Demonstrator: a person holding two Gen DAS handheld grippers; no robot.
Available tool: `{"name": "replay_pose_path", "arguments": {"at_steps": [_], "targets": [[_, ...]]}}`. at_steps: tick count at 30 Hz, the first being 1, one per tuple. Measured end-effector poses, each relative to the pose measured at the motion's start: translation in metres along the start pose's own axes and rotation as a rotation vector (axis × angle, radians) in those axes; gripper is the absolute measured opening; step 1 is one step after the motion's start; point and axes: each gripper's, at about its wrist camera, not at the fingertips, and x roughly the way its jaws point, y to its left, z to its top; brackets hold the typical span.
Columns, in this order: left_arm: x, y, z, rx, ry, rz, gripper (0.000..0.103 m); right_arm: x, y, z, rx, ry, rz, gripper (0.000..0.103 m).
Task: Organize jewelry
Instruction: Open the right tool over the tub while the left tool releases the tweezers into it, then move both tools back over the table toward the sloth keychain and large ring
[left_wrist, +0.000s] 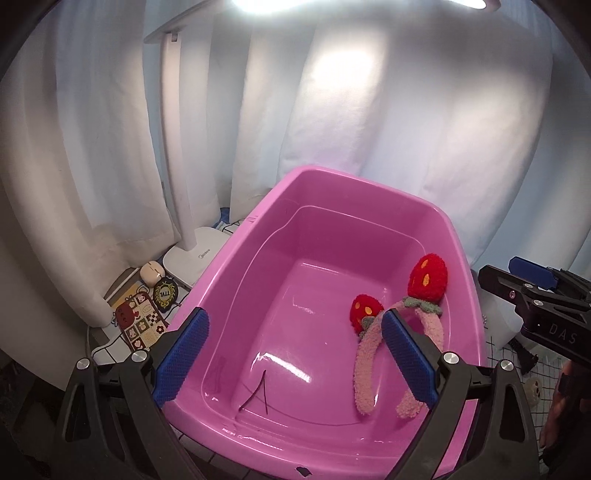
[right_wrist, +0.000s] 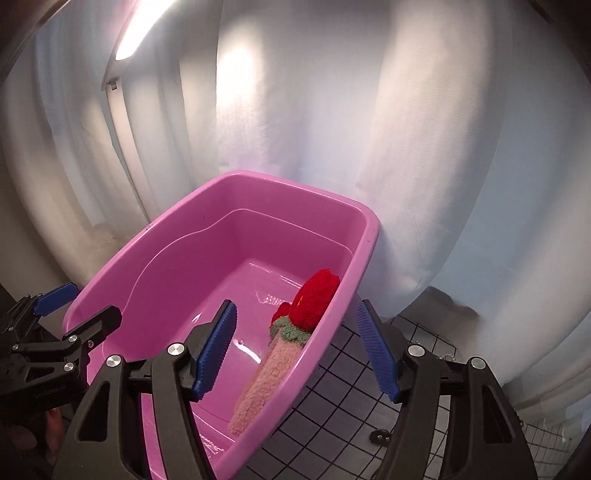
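Inside pink tub (left_wrist: 258, 236): fuzzy headband (left_wrist: 364, 373); both grippers empty.

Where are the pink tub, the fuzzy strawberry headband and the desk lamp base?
pink tub (left_wrist: 343, 176), left wrist view, far rim.
fuzzy strawberry headband (left_wrist: 364, 363), left wrist view, pink fuzzy band.
desk lamp base (left_wrist: 194, 254), left wrist view, flat white foot.

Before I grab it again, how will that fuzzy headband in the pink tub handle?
The headband holds an arch against the tub wall, so it probably has a stiff, springy core. Its plush cover should grip, not slip. The red strawberry puffs look soft and light; it may topple when nudged.
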Motion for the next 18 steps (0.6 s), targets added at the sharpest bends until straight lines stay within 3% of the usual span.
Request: {"name": "replay_pose_path", "arguments": {"at_steps": [8, 13, 18], "targets": [[-0.041, -0.064, -0.015, 0.084, -0.066, -0.133, 0.095, -0.080, -0.051, -0.068, 0.126, -0.091, -0.022, 0.065], [-0.061, -0.113, -0.033, 0.149, -0.090, -0.225, 0.097, -0.118, -0.104, -0.123, 0.242, -0.096, -0.098, 0.066], [-0.069, -0.160, -0.061, 0.206, -0.054, -0.295, 0.097, -0.145, -0.161, -0.177, 0.353, -0.064, -0.206, 0.066]]}}
